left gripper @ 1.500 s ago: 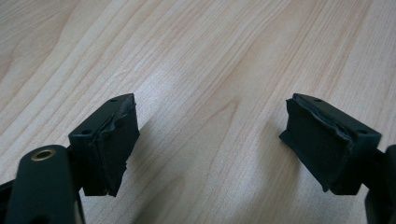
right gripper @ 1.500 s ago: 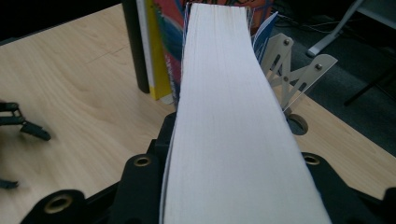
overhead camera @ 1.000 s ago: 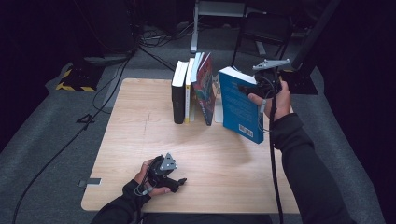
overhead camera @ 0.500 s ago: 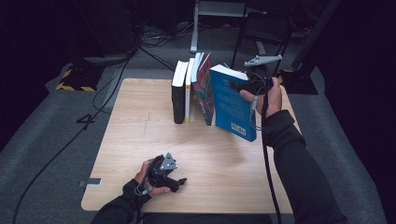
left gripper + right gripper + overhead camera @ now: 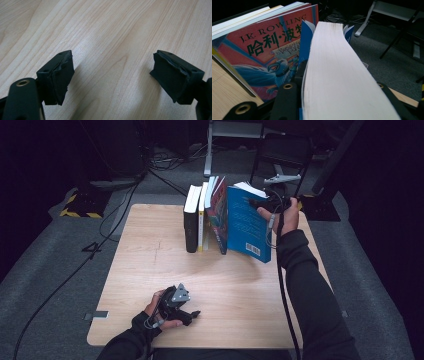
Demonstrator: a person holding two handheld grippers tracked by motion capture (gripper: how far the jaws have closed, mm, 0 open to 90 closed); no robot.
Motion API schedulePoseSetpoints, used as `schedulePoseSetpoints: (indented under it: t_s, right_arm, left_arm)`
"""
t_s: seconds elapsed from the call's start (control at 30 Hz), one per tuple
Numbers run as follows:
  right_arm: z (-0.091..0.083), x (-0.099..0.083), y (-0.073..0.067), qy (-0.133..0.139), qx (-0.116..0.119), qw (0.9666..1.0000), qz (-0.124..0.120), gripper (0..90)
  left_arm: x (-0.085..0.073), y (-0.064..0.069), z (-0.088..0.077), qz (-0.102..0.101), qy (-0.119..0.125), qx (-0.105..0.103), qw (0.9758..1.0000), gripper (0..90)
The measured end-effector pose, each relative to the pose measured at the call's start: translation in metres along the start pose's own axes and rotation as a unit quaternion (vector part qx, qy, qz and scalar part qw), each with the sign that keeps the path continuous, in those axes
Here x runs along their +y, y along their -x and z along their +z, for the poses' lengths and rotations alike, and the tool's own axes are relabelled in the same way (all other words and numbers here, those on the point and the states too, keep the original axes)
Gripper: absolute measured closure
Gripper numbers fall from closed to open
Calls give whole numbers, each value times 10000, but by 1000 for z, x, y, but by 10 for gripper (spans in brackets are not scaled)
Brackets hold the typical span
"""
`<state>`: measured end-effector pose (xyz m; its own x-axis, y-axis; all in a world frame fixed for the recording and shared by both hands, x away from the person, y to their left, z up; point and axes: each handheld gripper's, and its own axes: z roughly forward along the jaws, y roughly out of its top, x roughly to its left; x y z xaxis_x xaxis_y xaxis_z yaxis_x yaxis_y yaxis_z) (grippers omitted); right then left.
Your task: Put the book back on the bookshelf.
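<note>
Right gripper [image 5: 272, 207] fingers clamp blue book [image 5: 245, 222] across page block, fore-edge up, tilted toward row of upright books [image 5: 202, 215] at bench [image 5: 225, 290] far edge, apparently to add it. Left gripper [image 5: 181, 307] rests on bench, fingers wide, empty.

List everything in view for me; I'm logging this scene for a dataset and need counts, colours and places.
table: one, light wood, centre.
standing books: about four, black, white-yellow, pale blue and red covers, upright row at the table's far edge.
blue book: one, blue cover, white pages, tilted against the row's right end, held.
chair: one, black, behind the table.
floor: grey carpet, cables trailing across it.
left gripper: one, black, jaws open, resting on the table's near edge.
right gripper: one, black, clamped on the blue book.
</note>
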<state>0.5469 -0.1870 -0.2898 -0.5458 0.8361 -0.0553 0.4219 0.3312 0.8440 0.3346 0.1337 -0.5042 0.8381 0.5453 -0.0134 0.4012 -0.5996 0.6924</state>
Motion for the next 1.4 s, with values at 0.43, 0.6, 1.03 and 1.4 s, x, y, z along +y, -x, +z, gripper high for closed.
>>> schedulePoseSetpoints:
  t_s: [0.43,0.6,1.03,1.4]
  right_arm:
    - [-23,-15,-1,185,-115,9996,173,599]
    - [-10,-12,-3,171,-198,9995,188,598]
    - [14,9,-6,322,-405,9986,116,598]
    - [4,-15,-10,426,-267,9987,32,593]
  left_arm:
    - [2,1,2,6,-9,-1,10000,175]
    - [4,1,3,41,-4,-47,10000,175]
    - [4,0,3,84,-8,-88,9999,176]
    - [4,0,3,78,-4,-83,9999,176]
